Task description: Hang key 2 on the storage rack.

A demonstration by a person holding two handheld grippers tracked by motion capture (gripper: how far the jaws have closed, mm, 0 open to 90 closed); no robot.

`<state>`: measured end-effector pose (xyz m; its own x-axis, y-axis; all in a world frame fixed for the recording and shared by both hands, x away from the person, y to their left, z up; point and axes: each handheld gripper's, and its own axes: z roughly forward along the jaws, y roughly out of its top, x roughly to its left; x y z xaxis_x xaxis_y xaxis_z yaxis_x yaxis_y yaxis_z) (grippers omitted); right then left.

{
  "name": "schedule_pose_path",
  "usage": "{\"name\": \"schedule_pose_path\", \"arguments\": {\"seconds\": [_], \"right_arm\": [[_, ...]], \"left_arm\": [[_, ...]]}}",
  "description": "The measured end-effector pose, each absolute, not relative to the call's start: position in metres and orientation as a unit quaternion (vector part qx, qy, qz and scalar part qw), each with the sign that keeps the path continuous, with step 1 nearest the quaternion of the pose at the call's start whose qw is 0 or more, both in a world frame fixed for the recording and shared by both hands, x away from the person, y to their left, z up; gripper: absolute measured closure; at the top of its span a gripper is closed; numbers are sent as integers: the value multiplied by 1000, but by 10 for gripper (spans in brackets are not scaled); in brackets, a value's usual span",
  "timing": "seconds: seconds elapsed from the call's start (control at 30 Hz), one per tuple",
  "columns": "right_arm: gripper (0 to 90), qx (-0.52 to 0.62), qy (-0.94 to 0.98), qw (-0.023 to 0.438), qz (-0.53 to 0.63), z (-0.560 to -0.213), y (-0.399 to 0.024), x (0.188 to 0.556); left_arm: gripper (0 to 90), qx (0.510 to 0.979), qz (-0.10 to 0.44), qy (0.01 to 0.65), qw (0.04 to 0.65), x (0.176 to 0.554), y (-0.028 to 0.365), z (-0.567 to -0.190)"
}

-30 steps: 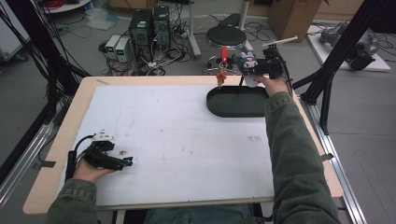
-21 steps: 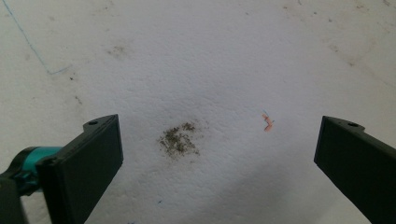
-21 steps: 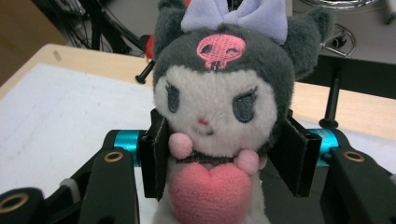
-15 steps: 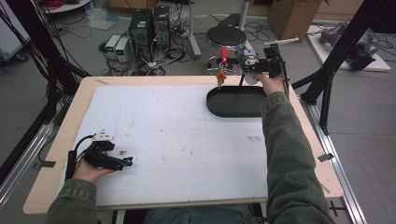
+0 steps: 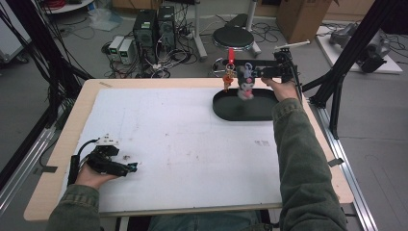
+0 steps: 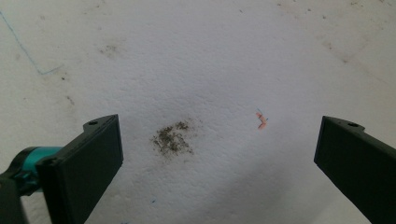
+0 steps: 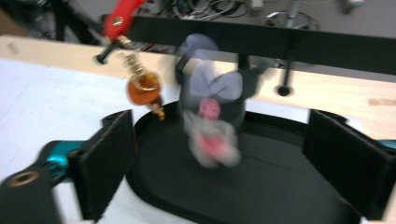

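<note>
Currently, the right gripper (image 5: pixel 239 72) was held level over the far edge of the black oval tray (image 5: pixel 226 109), which lay at the far right of the white tabletop (image 5: pixel 192 144). Its jaws had just been opening and stood wide apart, pads clear of everything. Between and just beyond them, the grey plush keychain (image 7: pixel 211 123) appeared blurred, hanging over or dropping toward the tray; whether it hung from the black rail (image 7: pixel 299 44) above it or was in free fall could not be told. An orange charm on a gold chain (image 7: pixel 144 88) dangled beside it from a red tag (image 7: pixel 119 16) at the rail's left end. The left gripper (image 5: pixel 126 168) rested on the near left of the tabletop, well apart from the tray, jaws released and spread over a bare, speckled patch of the surface, grasping nothing. Hazards from this point, by judgement: the plush, if falling, could strike the tray's shallow rim and tumble onto the tabletop or off the far edge, since the tray sat close to that edge. If the right gripper withdrew carelessly, a jaw could snag the dangling chain and drag the charm, or knock the rail. A swinging plush could also brush the charm and tangle with its chain.
</note>
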<state>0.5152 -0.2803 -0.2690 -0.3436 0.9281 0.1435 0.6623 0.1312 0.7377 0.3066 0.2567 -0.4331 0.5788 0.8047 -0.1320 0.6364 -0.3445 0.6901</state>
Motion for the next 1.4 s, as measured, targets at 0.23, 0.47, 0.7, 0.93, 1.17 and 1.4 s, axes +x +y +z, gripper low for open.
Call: {"name": "schedule_pose_path", "arguments": {"seconds": [0.23, 0.47, 0.7, 0.93, 1.17, 1.4], "right_arm": [[6, 499, 761, 178, 375, -265, -265, 505], [6, 476, 774, 179, 376, -256, -255, 487], [6, 460, 778, 184, 385, -258, -260, 462], [6, 459, 769, 157, 415, -278, -270, 439], [6, 446, 768, 173, 425, -291, -274, 422], [6, 442, 768, 183, 427, -312, -272, 408]], "left_arm": [[17, 812, 118, 442, 361, 306, 257, -432], [17, 811, 131, 440, 362, 304, 256, -431], [17, 807, 135, 441, 369, 302, 256, -429], [17, 807, 136, 441, 368, 302, 256, -430], [17, 805, 137, 445, 369, 301, 258, -430], [17, 807, 135, 444, 366, 301, 258, -431]]}}
